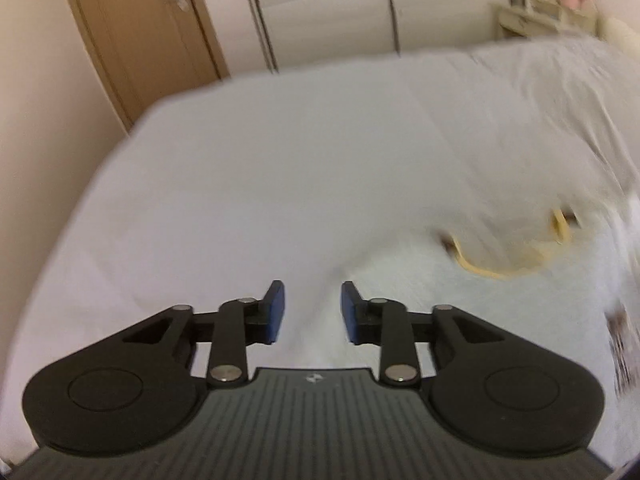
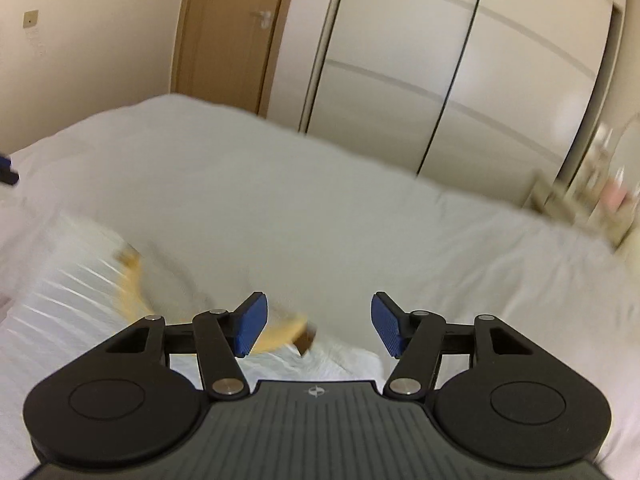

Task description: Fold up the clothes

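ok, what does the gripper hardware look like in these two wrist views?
The two look identical. The left gripper and right gripper each have matte black linkage arms with silver pivot pins, round black side housings and a ribbed dark grey body bearing a small pale logo. The fingers carry ribbed blue pads. No cables, hands or sleeves in view.

**Two matching black grippers with blue pads**

The left gripper (image 1: pixel 312 312) is matt black plastic; two rounded lobes, each with an embossed circle, flank a ribbed grey centre plate bearing a small pale emblem; flat linkage bars are pinned by silver rivets; each finger ends in a blue ribbed pad (image 1: pixel 276 312). The right gripper (image 2: pixel 319 326) is the same build; black lobes, triangular cut-outs in the outer links, silver pivots, ribbed plate with emblem, and textured blue pads (image 2: pixel 252 326).
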The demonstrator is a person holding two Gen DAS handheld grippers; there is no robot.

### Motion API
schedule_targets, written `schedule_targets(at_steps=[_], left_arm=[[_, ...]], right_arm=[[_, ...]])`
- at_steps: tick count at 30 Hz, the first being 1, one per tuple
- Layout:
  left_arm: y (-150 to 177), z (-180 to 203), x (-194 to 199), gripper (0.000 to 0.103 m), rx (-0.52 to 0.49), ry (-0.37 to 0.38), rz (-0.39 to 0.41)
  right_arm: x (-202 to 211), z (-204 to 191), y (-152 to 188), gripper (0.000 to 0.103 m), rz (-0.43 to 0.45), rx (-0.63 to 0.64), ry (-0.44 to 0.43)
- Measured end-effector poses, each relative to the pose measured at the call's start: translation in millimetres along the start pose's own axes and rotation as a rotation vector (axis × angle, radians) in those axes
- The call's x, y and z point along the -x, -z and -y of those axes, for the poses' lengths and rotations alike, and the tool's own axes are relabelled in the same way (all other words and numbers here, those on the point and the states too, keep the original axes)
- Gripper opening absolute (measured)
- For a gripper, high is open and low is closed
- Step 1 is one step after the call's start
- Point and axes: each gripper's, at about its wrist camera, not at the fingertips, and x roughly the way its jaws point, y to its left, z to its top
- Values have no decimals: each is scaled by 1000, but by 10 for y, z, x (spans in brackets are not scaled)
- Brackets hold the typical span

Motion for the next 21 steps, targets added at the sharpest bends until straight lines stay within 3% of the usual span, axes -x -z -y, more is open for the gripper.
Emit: schedule_targets(at_steps=[5, 9, 16, 21], left_arm=[[513, 331, -131, 29, 4, 75, -141], [599, 568, -285, 30, -18, 108, -189], [456, 648, -587, 31, -91, 107, -194], [286, 416, -735, 33, -183, 76, -146]], right_arm=[[-7, 65, 859, 65, -181, -44, -45], [-99, 395, 1190, 65, -270, -61, -8], [-506, 1064, 1208, 68, -270, -128, 67], [-823, 1108, 1028, 68, -221, -51, 27]])
